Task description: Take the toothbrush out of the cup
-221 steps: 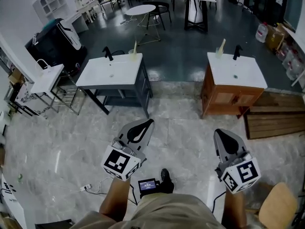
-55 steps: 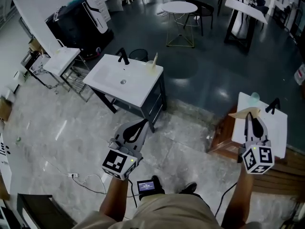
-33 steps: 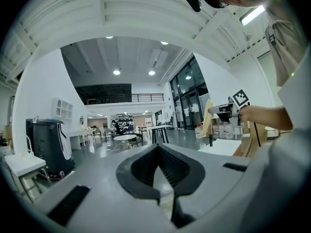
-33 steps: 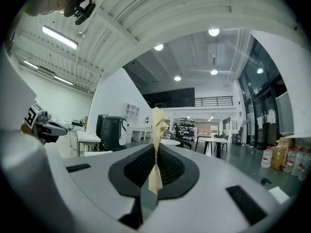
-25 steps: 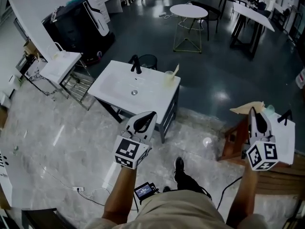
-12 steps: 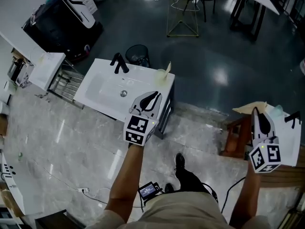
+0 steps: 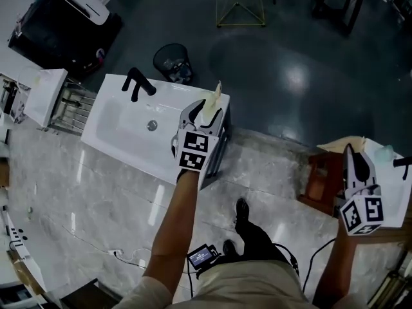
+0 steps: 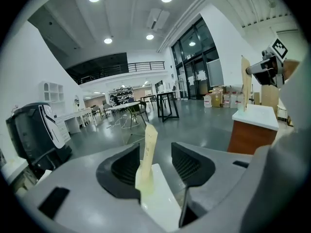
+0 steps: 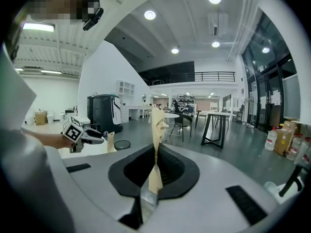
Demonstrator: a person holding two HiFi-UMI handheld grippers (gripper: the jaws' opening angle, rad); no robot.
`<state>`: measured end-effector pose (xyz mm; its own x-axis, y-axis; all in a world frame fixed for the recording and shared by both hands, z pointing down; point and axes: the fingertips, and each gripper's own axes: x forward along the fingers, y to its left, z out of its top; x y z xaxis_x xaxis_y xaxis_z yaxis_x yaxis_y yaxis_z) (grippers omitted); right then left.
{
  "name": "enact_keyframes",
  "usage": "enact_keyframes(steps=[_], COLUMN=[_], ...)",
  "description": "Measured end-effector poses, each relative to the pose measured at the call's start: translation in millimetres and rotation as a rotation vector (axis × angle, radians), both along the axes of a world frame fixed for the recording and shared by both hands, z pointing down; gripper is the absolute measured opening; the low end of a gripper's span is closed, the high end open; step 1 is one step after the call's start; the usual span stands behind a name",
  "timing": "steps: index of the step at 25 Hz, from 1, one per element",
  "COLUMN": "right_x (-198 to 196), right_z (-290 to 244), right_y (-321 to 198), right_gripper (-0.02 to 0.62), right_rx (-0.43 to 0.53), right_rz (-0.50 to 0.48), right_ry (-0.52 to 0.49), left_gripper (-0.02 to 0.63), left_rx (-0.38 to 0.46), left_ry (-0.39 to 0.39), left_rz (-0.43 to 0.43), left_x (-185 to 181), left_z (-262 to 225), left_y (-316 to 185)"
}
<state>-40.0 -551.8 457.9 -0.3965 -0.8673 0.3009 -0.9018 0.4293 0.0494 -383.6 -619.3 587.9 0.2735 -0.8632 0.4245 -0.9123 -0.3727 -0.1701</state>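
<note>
Left hand-held gripper (image 7: 206,110): extended over the right-hand corner of the white sink surface (image 7: 122,134), jaws opening. In the left gripper view the toothbrush (image 8: 148,144) stands upright in its pale cup (image 8: 145,181) between the two pads, closer to the left one; neither pad visibly presses on it. The cup sits at the very corner of the surface, well apart from the black faucet (image 7: 136,84).

Right hand-held gripper (image 7: 353,152): held off to the person's right, jaws together and clamped on a second toothbrush (image 9: 156,130) – a paper-wrapped one, its wrapper sticking up out of the jaws. In the head view it points sideways from the jaw tips.

A round waste bin (image 7: 172,60) stands on the dark floor beyond the sink surface.
</note>
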Motion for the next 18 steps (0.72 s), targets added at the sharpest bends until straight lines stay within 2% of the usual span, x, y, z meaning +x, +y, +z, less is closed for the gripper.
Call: enact_keyframes(steps=[5, 12, 15, 16, 18], right_x=[-4, 2, 2, 2, 2], right_z=[36, 72, 77, 78, 79], right_y=[-29, -50, -54, -55, -56], right_gripper=[0.016, 0.017, 0.017, 0.017, 0.017], right_rx=[-0.048, -0.09, -0.097, -0.098, -0.099], right_rz=[-0.004, 0.01, 0.01, 0.011, 0.011], right_ry=[0.012, 0.029, 0.033, 0.033, 0.035], left_gripper=[0.196, 0.195, 0.142, 0.066, 0.041], left_rx=[-0.026, -0.016, -0.001, 0.008, 0.023], left_ry=[-0.038, -0.049, -0.046, -0.051, -0.054], left_rz=[0.008, -0.023, -0.05, -0.059, -0.066], left_x=[3, 0, -5, -6, -7], left_z=[48, 70, 67, 63, 58], left_y=[-46, -73, -75, -74, -74])
